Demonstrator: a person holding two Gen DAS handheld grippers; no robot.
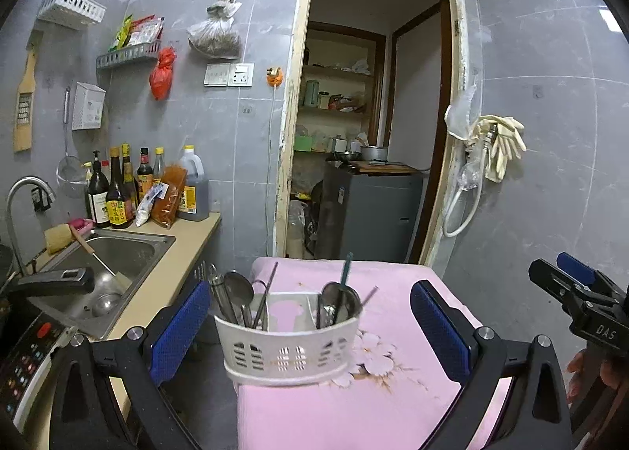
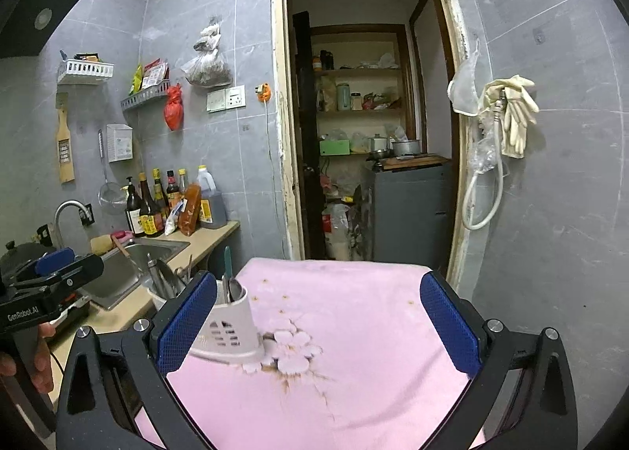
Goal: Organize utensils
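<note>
A white slotted plastic utensil caddy [image 1: 291, 340] stands at the near left edge of the desk covered by a pink flowered cloth [image 1: 393, 391], holding steel spoons [image 1: 238, 292] and chopsticks in its left and right compartments. The left hand-held gripper [image 1: 310, 328] is spread wide with the caddy between its blue pads, untouched. The right hand-held gripper [image 2: 318, 324] is spread wide over the cloth, empty.

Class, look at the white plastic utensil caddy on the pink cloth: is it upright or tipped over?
Upright. The white plastic utensil caddy stands on its base on the pink cloth, metal spoons pointing up.
</note>
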